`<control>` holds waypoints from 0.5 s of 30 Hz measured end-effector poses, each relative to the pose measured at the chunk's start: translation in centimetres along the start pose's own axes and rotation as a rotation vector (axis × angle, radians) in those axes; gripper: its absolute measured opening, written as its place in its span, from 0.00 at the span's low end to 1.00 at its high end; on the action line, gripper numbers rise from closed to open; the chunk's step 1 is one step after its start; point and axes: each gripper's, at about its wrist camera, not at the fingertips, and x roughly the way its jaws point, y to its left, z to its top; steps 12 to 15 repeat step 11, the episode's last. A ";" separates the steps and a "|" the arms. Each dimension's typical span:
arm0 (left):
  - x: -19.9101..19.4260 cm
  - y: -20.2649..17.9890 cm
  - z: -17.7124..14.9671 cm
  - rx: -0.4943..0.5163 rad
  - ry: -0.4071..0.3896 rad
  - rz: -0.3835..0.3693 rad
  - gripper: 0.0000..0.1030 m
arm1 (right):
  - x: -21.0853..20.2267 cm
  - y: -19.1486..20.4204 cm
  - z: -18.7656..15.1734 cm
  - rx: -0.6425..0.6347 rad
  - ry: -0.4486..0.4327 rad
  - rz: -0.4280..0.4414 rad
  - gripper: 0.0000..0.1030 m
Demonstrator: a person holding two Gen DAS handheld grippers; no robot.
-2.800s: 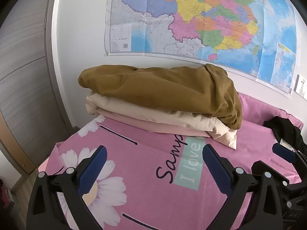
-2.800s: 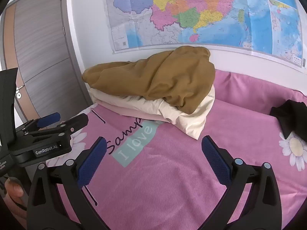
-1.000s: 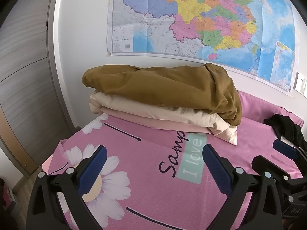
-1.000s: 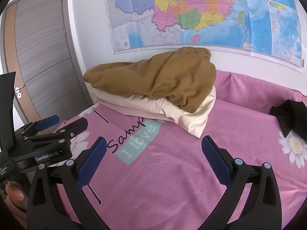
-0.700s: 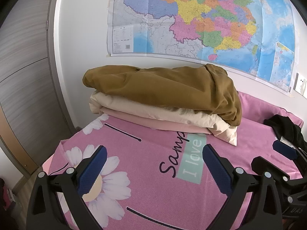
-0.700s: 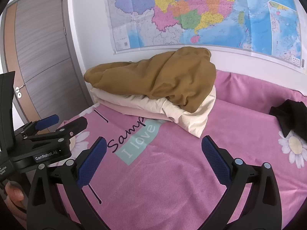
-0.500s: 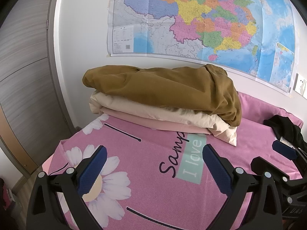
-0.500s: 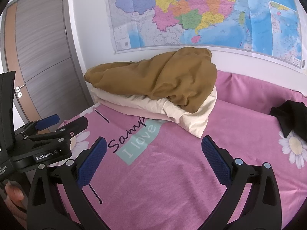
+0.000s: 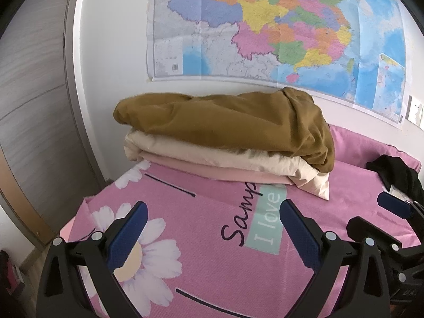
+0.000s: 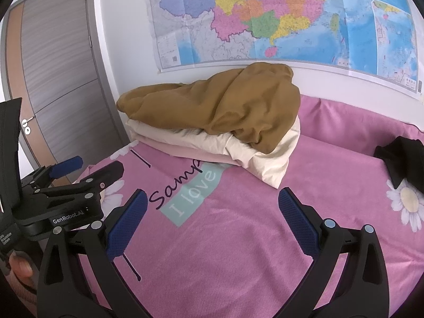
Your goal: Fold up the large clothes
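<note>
Mustard-brown cloth, a large soft garment [image 9: 225,127], lies bunched on top of a stack of folded cream bedding [image 9: 212,156] and pink bedding [image 9: 212,171] at the head of a bed, against the wall. It looks light, limp and likely to sag, so a loose edge or corner seems the best place to grip. Its long axis runs along the wall, the bulkier end hanging down the stack's right side. Below, a pink flowered bedspread [image 10: 238,238] lies bare. The left claw [image 9: 212,235] and right claw [image 10: 212,228] both hover spread wide, holding nothing. A black garment [image 10: 400,156] sits far right; a map [image 10: 265,16] hangs above.
</note>
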 end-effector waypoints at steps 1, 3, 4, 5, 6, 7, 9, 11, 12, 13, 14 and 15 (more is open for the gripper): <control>0.0 -0.1 0.0 0.002 -0.001 -0.008 0.94 | 0.0 0.0 0.0 0.002 0.002 0.003 0.95; 0.1 -0.2 0.0 -0.004 0.006 -0.019 0.94 | 0.1 -0.1 -0.1 0.004 0.002 0.005 0.95; 0.1 -0.2 0.0 -0.009 0.012 -0.014 0.94 | 0.1 -0.1 -0.2 0.005 0.002 0.005 0.95; 0.2 -0.1 0.0 -0.015 0.017 -0.016 0.94 | 0.1 -0.2 -0.2 0.006 0.003 0.003 0.95; 0.2 -0.1 0.0 -0.021 0.020 -0.017 0.94 | 0.1 -0.2 -0.3 0.006 0.003 0.003 0.95; 0.2 -0.2 -0.1 -0.023 0.019 -0.017 0.94 | 0.1 -0.3 -0.3 0.007 0.002 0.001 0.95; 0.2 -0.2 -0.2 -0.024 0.022 -0.024 0.94 | 0.1 -0.3 -0.4 0.007 0.001 -0.004 0.95; 0.1 -0.3 -0.3 -0.026 0.019 -0.027 0.94 | 0.1 -0.4 -0.4 0.009 -0.001 -0.006 0.95; 0.1 -0.3 -0.3 -0.026 0.019 -0.027 0.94 | 0.1 -0.4 -0.4 0.009 -0.001 -0.006 0.95; 0.1 -0.3 -0.3 -0.026 0.019 -0.027 0.94 | 0.1 -0.4 -0.4 0.009 -0.001 -0.006 0.95; 0.1 -0.3 -0.3 -0.026 0.019 -0.027 0.94 | 0.1 -0.4 -0.4 0.009 -0.001 -0.006 0.95; 0.1 -0.3 -0.3 -0.026 0.019 -0.027 0.94 | 0.1 -0.4 -0.4 0.009 -0.001 -0.006 0.95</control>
